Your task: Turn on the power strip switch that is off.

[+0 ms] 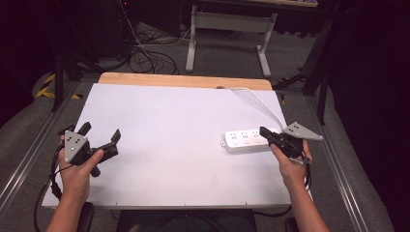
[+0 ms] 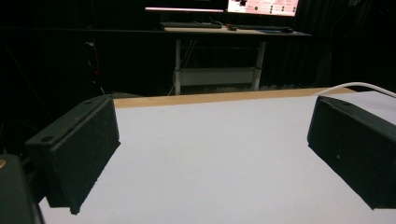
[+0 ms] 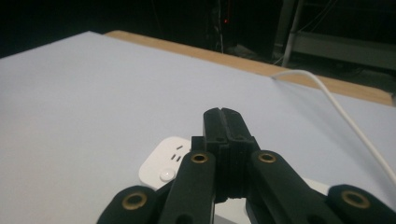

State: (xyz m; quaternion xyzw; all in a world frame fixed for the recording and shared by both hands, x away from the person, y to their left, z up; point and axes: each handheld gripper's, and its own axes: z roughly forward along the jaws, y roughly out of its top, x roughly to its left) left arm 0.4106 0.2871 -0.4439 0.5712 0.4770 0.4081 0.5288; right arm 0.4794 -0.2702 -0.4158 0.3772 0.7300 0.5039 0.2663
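- Power strip (image 1: 245, 140), white, long and rounded at the corners, lies flat toward the right side of the tabletop (image 1: 169, 145); three socket groups show on its top in the high view.
- Its right end is hidden under the right claw (image 1: 265, 132), so I cannot tell how far the body runs; in the right gripper view only one rounded end (image 3: 166, 165) with slots and a small round button peeks out beside the black linkage.
- White cable (image 1: 261, 101) curves from the strip's covered end back to the far edge of the tabletop, where it drops out of sight; the same cable (image 3: 345, 116) crosses the right gripper view.
- Right claw is clenched, its two ribbed black jaws pressed flat together with nothing between them, sitting over the strip's right end; whether it touches the strip cannot be told.
- Right hand (image 1: 290, 162) grips it, a grey three-cornered plate on top.
- Tabletop is a smooth matte white sheet with a bare wooden strip (image 1: 183, 79) along the far edge.
- Left claw (image 1: 100, 134), well apart at the left, is released: its blocky, grainy black jaws stand wide, holding nothing, over bare white surface.
- Left hand (image 1: 77, 174) holds it; a dark cable trails below, cut off at the frame's bottom.
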